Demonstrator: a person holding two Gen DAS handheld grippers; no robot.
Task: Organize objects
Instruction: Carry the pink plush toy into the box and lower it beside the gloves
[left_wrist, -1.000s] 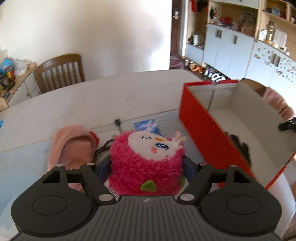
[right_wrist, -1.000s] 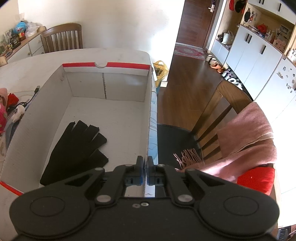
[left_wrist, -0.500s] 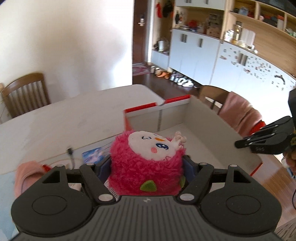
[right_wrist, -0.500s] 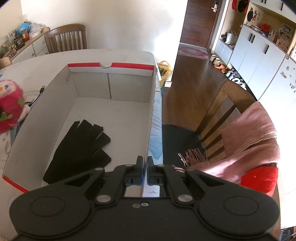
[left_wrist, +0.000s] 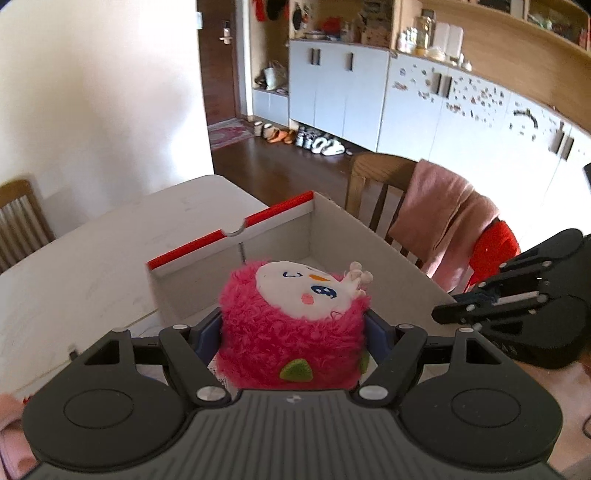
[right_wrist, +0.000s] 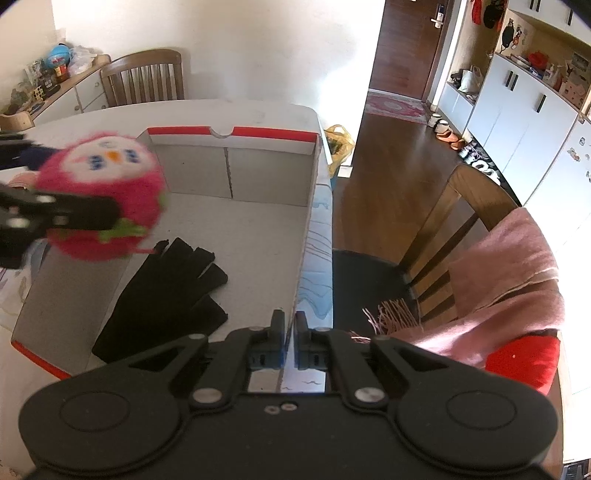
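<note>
My left gripper (left_wrist: 293, 325) is shut on a fluffy pink plush toy (left_wrist: 291, 325) with a white face. In the right wrist view the plush toy (right_wrist: 103, 199) hangs over the left wall of the red-edged cardboard box (right_wrist: 232, 131), with the left gripper (right_wrist: 107, 214) reaching in from the left. Black gloves (right_wrist: 162, 295) lie on the box floor. My right gripper (right_wrist: 290, 317) is shut with nothing in it, poised over the box's near right corner. In the left wrist view the box (left_wrist: 229, 236) lies just beyond the toy, and the right gripper (left_wrist: 458, 314) shows at the right.
The box rests on a white table (left_wrist: 92, 258). A wooden chair (right_wrist: 465, 221) draped with a pink scarf (right_wrist: 517, 280) and a red cushion (right_wrist: 524, 358) stands right of the table. Another chair (right_wrist: 144, 77) stands at the far side. White cabinets (left_wrist: 406, 99) line the wall.
My left gripper has carried the plush toy rightwards, from beside the box to over its left wall. The right gripper has stayed in place, shut.
</note>
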